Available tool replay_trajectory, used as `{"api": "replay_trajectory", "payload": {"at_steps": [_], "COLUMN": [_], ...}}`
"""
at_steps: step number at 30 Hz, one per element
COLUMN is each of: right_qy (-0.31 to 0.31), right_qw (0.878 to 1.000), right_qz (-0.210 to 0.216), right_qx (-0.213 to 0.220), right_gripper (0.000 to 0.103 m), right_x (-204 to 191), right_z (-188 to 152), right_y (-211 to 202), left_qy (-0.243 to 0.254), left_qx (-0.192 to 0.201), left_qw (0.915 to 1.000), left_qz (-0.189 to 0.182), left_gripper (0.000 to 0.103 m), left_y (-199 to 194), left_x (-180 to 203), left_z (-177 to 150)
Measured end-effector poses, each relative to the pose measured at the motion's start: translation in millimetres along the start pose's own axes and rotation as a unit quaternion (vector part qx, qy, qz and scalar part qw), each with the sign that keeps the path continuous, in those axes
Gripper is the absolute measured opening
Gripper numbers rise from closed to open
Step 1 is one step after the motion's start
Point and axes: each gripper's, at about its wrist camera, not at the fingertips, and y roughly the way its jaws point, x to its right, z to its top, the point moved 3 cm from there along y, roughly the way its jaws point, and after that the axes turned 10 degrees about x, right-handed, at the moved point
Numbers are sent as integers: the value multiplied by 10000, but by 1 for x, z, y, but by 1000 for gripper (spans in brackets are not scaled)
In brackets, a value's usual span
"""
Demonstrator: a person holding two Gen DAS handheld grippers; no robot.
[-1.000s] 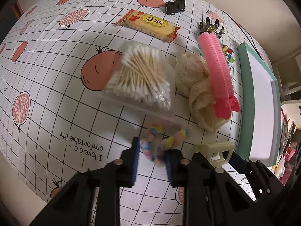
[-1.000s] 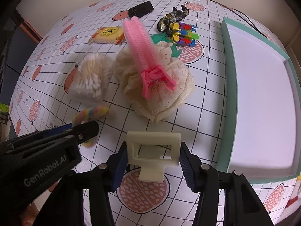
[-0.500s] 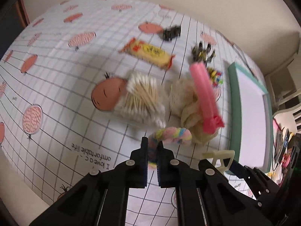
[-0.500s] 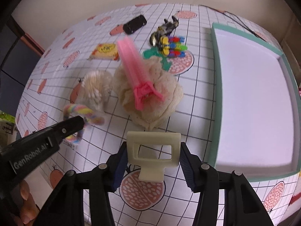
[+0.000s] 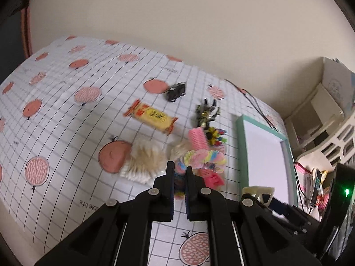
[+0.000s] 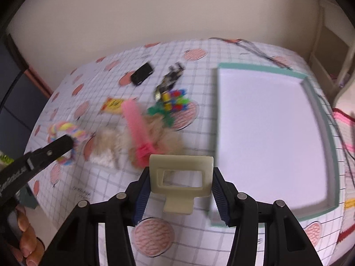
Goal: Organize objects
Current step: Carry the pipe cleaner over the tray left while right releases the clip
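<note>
Right gripper [image 6: 180,190] clamps a cream rectangular plastic hair clip [image 6: 180,177] just left of the teal-rimmed white shallow tray [image 6: 321,108], near its front corner. Left gripper [image 5: 179,173] pinches a pastel rainbow fabric scrunchie [image 5: 205,159], lifted, further left of tray, above the bag of cotton swabs [image 5: 143,161]. Judgement: carry both over the tray rim, go low, release inside, apart from each other.

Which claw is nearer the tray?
Right. The right claw, holding a cream clip, sits beside the tray; the left claw is far across the table.
</note>
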Motion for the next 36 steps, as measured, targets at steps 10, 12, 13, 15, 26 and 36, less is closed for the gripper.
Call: {"api": "replay_trajectory", "payload": {"at_steps": [10, 12, 13, 15, 26, 36], "right_qy": [373, 414, 427, 446, 743, 772], "right_qw": [9972, 9964, 9960, 9948, 9895, 9873], "right_qz": [-640, -734, -782, -906, -1151, -1249], "right_qx": [56, 89, 110, 154, 451, 611], "right_gripper": [55, 55, 55, 55, 55, 55], "right_x": [72, 85, 91, 103, 149, 172], "right_z": [5, 6, 7, 8, 15, 20], "right_y": [6, 6, 6, 7, 7, 19], "left_qy": [695, 759, 799, 846, 1247, 1141], "left_qx": [111, 77, 47, 24, -112, -161], "left_qw": [9968, 9961, 9956, 9949, 9886, 9888], "left_qz": [-380, -445, -477, -542, -842, -946], "left_gripper": [7, 7, 7, 7, 7, 7], "left_y": [8, 12, 15, 19, 56, 97], "left_x": [58, 69, 75, 86, 157, 186], "left_z": [-7, -9, -10, -11, -19, -19]}}
